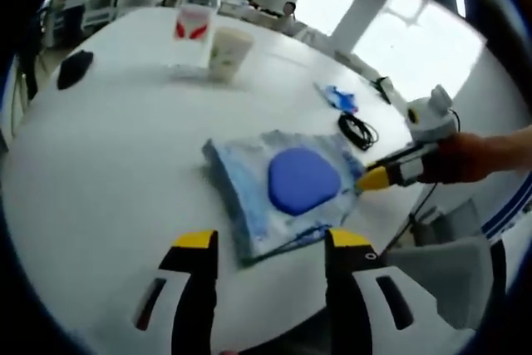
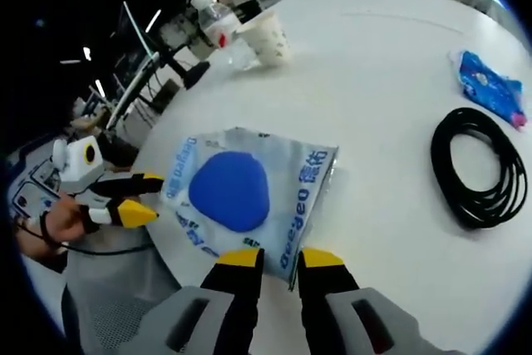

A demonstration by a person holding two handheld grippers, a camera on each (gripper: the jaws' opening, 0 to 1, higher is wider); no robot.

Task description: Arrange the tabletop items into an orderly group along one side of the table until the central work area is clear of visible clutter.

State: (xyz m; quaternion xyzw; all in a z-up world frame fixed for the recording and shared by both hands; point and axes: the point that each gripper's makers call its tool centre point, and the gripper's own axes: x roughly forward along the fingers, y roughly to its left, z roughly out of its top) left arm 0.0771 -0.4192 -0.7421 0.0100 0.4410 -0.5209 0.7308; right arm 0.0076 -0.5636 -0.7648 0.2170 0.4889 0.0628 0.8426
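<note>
1. In the left gripper view, the blue-and-white packet point(image 1: 278, 193) with the blue oval on it is lying just ahead of your left gripper point(image 1: 270, 243), at 12 o'clock from the jaws, its near corner sitting between the two yellow tips without touching them.
2. The packet is resting close to the near edge of the white table point(image 1: 108, 197); bare tabletop is stretching away at 10 and 11 o'clock toward the paper cup point(image 1: 227, 51), the clear bottle point(image 1: 193, 27) and a dark object point(image 1: 75, 68) at the far side.
3. Your left jaws are standing wide apart, grasping nothing.
4. Your right gripper point(image 1: 374, 179) is coming in from 3 o'clock, its yellow tip meeting the packet's right edge.
5. In the right gripper view, the packet point(image 2: 249, 197) is lying at 12 o'clock, its near edge reaching the right gripper point(image 2: 280, 257).
6. Open table is spreading at 1 and 2 o'clock, up to the coiled black cable point(image 2: 480, 168) and the small blue wrapper point(image 2: 490, 85).
7. The jaws are nearly together at the packet's edge; you cannot tell whether they are pinching it.
8. Your left gripper point(image 2: 145, 197) is hovering at 9 o'clock, jaws parted, beside the packet's far edge.
</note>
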